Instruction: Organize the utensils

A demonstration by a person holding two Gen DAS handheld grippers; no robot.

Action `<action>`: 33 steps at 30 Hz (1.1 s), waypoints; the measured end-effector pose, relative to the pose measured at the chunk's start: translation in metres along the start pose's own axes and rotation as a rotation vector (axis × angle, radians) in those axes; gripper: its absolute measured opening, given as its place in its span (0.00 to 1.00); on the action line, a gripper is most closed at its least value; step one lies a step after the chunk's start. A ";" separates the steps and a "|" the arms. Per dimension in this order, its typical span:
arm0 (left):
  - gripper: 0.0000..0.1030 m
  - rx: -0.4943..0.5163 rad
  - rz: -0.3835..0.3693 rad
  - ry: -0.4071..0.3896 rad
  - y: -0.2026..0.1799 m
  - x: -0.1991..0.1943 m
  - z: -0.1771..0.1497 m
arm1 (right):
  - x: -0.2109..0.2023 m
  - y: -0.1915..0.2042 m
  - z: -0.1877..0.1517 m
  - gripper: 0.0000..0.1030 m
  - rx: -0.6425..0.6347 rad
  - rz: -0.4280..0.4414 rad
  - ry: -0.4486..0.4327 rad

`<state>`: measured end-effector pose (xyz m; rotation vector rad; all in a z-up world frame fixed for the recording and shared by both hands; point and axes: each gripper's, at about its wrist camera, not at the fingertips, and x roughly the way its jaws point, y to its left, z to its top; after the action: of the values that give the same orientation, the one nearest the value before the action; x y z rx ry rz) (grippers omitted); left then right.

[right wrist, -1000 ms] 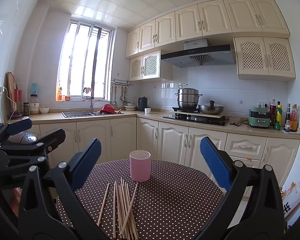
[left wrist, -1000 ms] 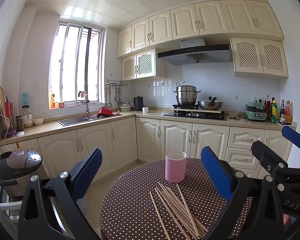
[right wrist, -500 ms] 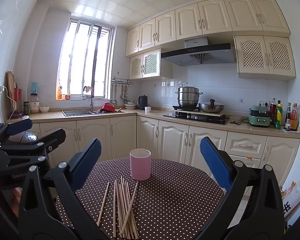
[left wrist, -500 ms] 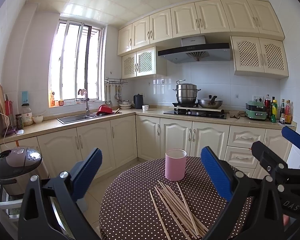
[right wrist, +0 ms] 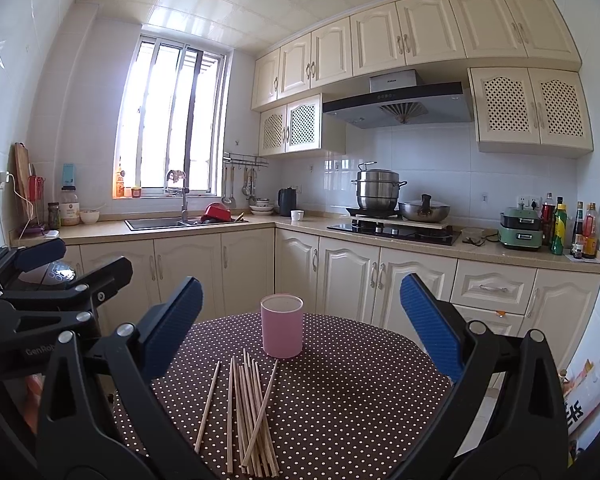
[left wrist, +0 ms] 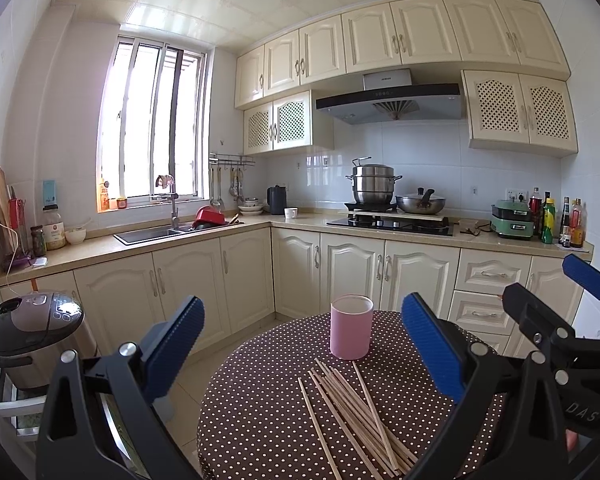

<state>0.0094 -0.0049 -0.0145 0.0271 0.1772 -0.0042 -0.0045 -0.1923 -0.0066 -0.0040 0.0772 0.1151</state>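
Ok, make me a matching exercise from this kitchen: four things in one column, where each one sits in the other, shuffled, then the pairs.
Things:
1. pink cup
2. chopsticks
3. steel steamer pot
4. red bowl

Places:
A. by the sink
B. lying loose on the dotted tablecloth
C. on the stove
D. standing upright on the table, beyond the loose sticks

Pairs: 1-D, 2-B, 3-C, 4-A

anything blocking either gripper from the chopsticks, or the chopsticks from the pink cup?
Nothing visible. The chopsticks lie loose on the dotted tablecloth, with open space between them and both the left gripper and right gripper, both open. The pink cup stands upright just beyond the pile, mouth uncovered, bare cloth between.
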 end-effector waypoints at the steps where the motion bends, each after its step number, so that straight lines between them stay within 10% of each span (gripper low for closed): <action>1: 0.94 0.000 0.000 0.001 0.000 0.000 0.001 | 0.001 0.000 0.001 0.94 0.001 0.000 0.001; 33: 0.95 -0.001 0.011 0.052 0.003 0.025 -0.003 | 0.027 -0.003 -0.003 0.94 0.018 0.020 0.060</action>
<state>0.0333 -0.0023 -0.0215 0.0267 0.2295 0.0075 0.0220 -0.1920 -0.0121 0.0116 0.1380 0.1339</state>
